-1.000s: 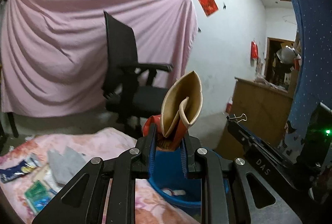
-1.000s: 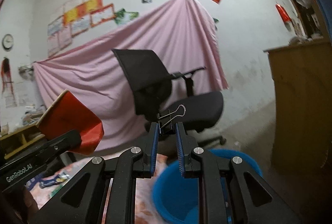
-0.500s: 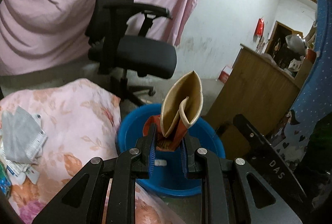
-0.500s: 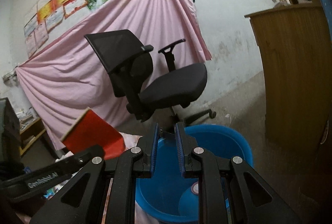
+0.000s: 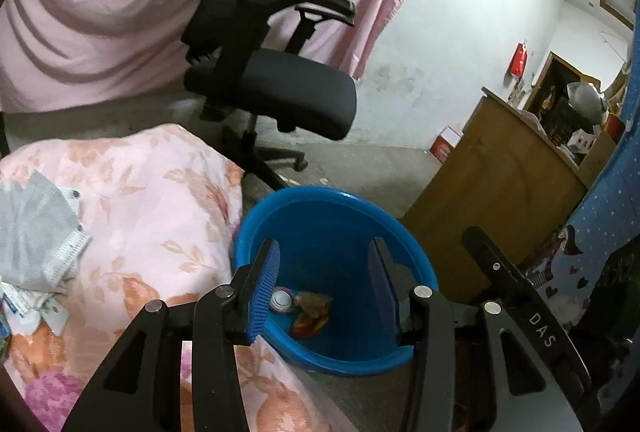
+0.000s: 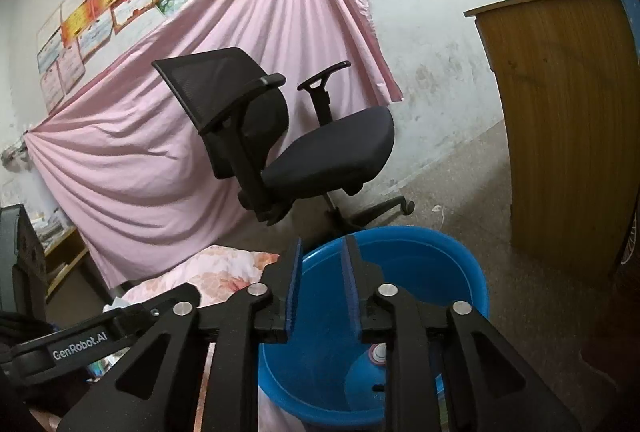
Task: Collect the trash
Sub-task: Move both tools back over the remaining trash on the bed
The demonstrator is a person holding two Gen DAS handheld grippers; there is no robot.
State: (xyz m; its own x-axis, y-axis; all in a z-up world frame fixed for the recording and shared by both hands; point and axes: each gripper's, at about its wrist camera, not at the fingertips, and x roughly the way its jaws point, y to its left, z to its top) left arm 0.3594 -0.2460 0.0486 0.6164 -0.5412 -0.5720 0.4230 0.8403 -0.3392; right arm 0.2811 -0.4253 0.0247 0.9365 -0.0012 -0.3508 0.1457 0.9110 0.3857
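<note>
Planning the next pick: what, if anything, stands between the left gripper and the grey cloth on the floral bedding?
Nothing visible. The left gripper hangs open over the blue bucket; only bare floral bedding separates it from the grey cloth.

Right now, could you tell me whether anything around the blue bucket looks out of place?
Nothing looks spilled: the wrapper and a small cap lie inside the blue bucket. Loose litter remains on the floral quilt.

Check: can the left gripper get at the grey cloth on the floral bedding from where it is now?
Probably yes. The left gripper hangs over the blue bucket, jaws open and empty. The grey cloth lies uncovered on the floral bedding to its left, nothing between them.
</note>
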